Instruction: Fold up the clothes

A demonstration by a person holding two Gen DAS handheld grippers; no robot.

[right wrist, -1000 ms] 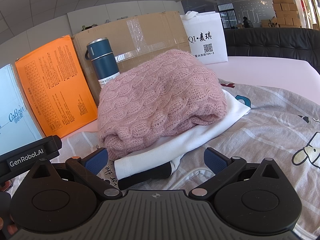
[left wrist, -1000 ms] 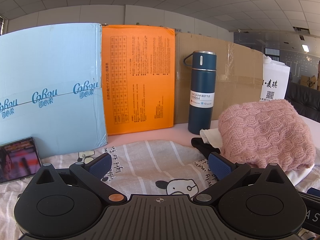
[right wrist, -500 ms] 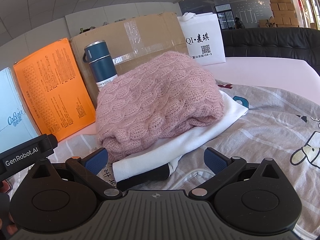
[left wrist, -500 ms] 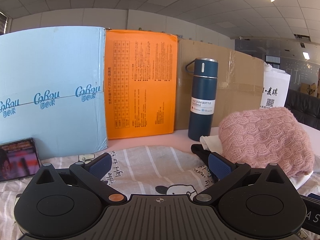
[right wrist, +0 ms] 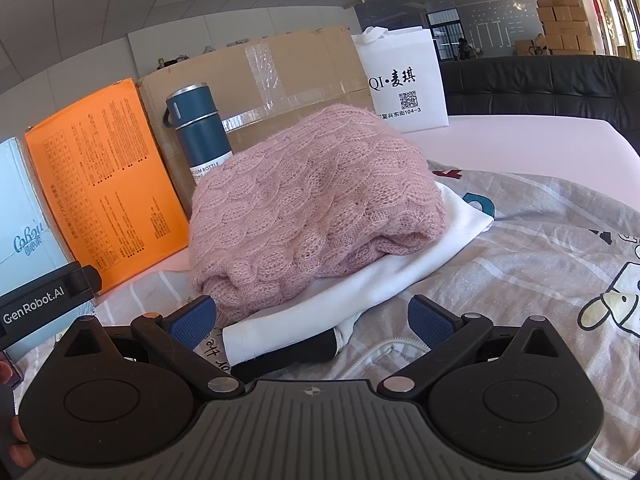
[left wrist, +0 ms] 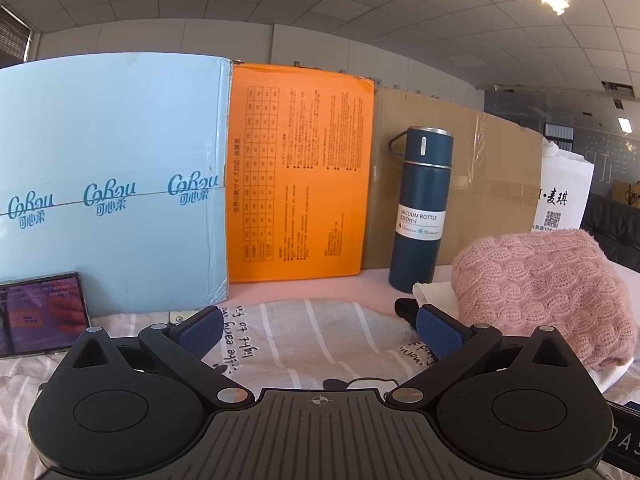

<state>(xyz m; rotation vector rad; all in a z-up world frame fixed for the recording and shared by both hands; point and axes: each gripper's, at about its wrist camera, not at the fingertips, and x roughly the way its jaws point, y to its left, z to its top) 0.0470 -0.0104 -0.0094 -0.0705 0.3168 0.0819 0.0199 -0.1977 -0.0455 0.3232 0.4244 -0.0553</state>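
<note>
Pink sweater (right wrist: 316, 208) lies just beyond the spread right claw (right wrist: 312, 318).

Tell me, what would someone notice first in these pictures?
Probably the fluffy pink knitted sweater, folded and lying on top of a white garment on the cartoon-print sheet. Behind it a dark blue vacuum bottle stands upright, with a bright orange box beside it.
</note>
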